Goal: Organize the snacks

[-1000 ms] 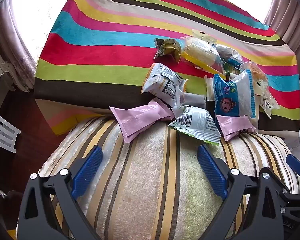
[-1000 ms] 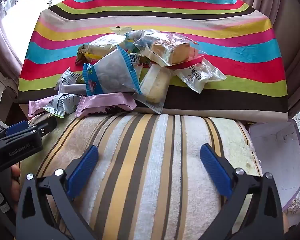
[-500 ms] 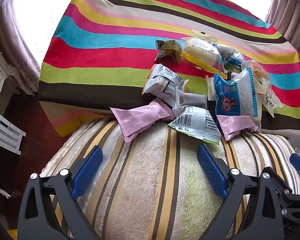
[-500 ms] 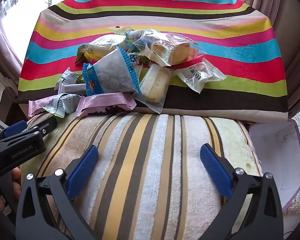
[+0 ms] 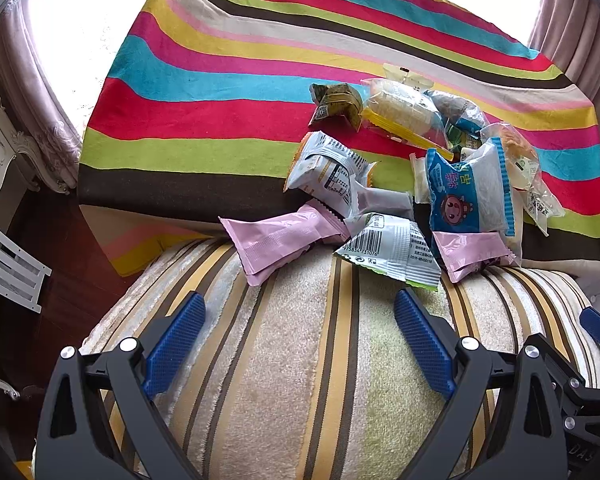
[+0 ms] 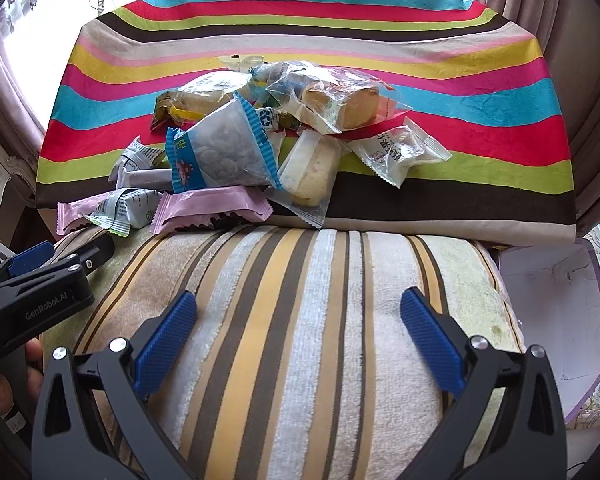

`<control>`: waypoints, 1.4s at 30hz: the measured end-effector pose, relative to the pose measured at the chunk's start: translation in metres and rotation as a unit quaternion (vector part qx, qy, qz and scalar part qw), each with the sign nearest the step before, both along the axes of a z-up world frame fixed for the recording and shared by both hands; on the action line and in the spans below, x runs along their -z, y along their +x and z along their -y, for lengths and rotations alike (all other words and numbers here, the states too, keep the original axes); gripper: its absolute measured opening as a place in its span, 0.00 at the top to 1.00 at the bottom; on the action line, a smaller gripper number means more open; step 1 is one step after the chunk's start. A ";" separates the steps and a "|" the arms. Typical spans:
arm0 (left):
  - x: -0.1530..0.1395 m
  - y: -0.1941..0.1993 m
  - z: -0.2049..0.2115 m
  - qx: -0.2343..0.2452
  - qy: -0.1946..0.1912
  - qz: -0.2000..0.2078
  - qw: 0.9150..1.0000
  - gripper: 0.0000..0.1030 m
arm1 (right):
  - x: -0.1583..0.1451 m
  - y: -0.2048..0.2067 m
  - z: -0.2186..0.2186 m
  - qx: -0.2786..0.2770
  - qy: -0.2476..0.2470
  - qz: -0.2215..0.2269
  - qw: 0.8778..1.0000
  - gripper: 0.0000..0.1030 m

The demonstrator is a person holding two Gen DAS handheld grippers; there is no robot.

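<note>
Pink packet (image 5: 278,240) lies lengthwise left-to-right; both tongs (image 5: 296,340) (image 6: 298,330) gape wide, empty.

Right gripper (image 6: 298,330), black frame with blue ribbed pads, jaws spread wide, nothing between them, above a beige-and-brown striped plush cushion (image 6: 300,320). Beyond the cushion, a heap of wrapped snacks (image 6: 268,140) on a rainbow-striped cloth (image 6: 480,100). A pink foil packet (image 6: 212,206) lies at the cushion edge. Left gripper (image 6: 40,292) enters at lower left.
</note>
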State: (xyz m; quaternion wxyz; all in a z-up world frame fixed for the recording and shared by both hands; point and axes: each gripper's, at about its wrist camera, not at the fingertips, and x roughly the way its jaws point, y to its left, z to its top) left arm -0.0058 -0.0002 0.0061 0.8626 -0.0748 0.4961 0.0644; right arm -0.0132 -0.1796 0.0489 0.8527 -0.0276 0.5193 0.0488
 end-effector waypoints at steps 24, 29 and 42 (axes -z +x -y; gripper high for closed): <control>0.001 -0.003 0.005 -0.002 0.004 0.002 1.000 0.11 | 0.001 -0.001 0.000 0.000 0.001 0.001 1.000 0.01; 0.001 -0.003 0.005 -0.002 0.004 0.003 1.000 0.11 | 0.001 -0.001 0.000 0.000 0.001 0.001 1.000 0.01; 0.001 -0.004 0.006 -0.002 0.005 0.003 1.000 0.11 | 0.001 -0.002 0.001 0.001 0.001 0.002 1.000 0.01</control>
